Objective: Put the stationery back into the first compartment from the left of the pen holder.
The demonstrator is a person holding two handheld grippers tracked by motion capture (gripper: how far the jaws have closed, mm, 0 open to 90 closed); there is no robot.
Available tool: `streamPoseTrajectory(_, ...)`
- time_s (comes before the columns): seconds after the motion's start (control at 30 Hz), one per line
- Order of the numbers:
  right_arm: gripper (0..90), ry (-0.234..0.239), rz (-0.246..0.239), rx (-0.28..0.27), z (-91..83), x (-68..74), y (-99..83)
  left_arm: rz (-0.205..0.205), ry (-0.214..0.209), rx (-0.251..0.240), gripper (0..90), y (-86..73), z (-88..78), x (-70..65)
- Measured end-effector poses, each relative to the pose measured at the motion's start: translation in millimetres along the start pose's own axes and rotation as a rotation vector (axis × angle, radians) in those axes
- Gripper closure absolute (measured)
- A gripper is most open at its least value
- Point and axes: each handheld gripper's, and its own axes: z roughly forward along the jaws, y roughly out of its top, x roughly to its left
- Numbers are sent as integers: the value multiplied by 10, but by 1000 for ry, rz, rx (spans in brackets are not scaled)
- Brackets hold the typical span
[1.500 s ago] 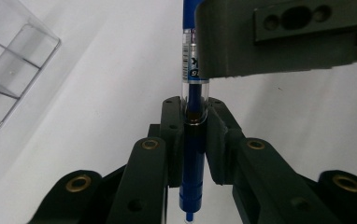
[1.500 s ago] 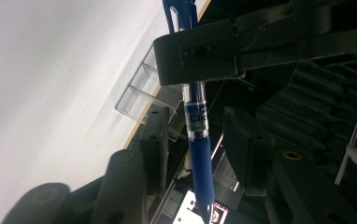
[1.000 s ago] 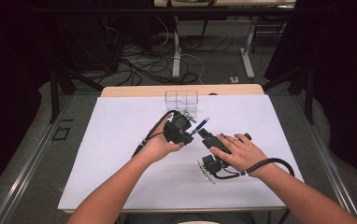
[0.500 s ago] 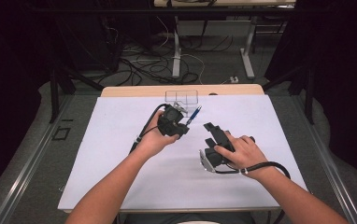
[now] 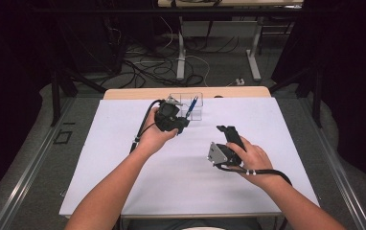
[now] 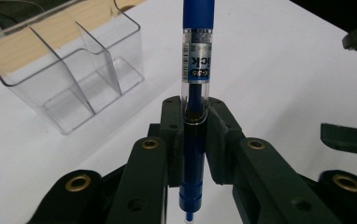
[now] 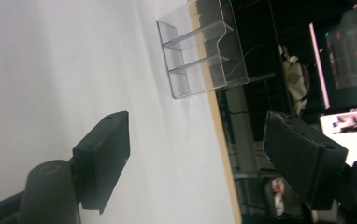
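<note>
A blue pen (image 6: pixel 195 88) with a clear barrel stands between the jaws of my left gripper (image 6: pixel 194 135), which is shut on it. From above, that left gripper (image 5: pixel 183 120) holds the blue pen (image 5: pixel 191 106) up against a clear plastic organizer (image 5: pixel 187 102) with three compartments at the table's far edge. The clear organizer (image 6: pixel 69 79) lies just beyond and to the left of the pen. My right gripper (image 5: pixel 226 130) rests low over the white table, open, with nothing between its jaws. In the right gripper view the organizer (image 7: pixel 200 46) lies ahead of the right gripper (image 7: pixel 204 140).
The white table top (image 5: pixel 123 158) has a wooden strip (image 5: pixel 138 93) along its far edge behind the organizer. Cables trail from both grippers. Dark floor with cords and table legs lies beyond the table.
My left gripper has carried the pen away from the right gripper toward the organizer. My right gripper let go of the pen, opened and drew back to the right.
</note>
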Motion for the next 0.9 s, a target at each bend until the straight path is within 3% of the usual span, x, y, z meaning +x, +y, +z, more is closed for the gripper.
streamPoseTrajectory(0.03, 230, 8, 14, 0, 4, -6, -6, -2, 4, -9, 792, 3, -2, 7)
streamPoseTrajectory(0.07, 226, 9, 63, 3, 4, 8, -9, -4, 13, -27, 792, 3, -2, 14)
streamPoseTrajectory(0.1, 221, 22, 67, 6, 2, -8, -19, -6, 16, -34, 792, 6, -7, 26)
streamPoseTrajectory(0.13, 217, 25, 105, 3, 6, -2, -23, -9, 21, -38, 792, 9, -14, 34)
streamPoseTrajectory(0.27, 200, 50, 180, 26, -6, -49, -62, -15, 34, -60, 792, 13, -28, 78)
streamPoseTrajectory(0.33, 186, 71, 262, 29, -3, -56, -100, -15, 39, -65, 793, 13, -38, 101)
streamPoseTrajectory(0.37, 177, 72, 250, 25, -1, -88, -121, -11, 41, -78, 793, 14, -39, 116)
streamPoseTrajectory(0.43, 168, 84, 340, 16, 3, -83, -158, -50, 39, -101, 792, 12, -32, 119)
streamPoseTrajectory(0.5, 158, 100, 408, 18, -2, -88, -193, -31, 42, -87, 793, 15, -51, 154)
streamPoseTrajectory(0.6, 154, 83, 458, 25, -7, -98, -240, -41, 57, -99, 792, 21, -56, 174)
streamPoseTrajectory(0.9, 134, 117, 652, 33, 5, -137, -369, -45, 80, -121, 792, 121, -105, 228)
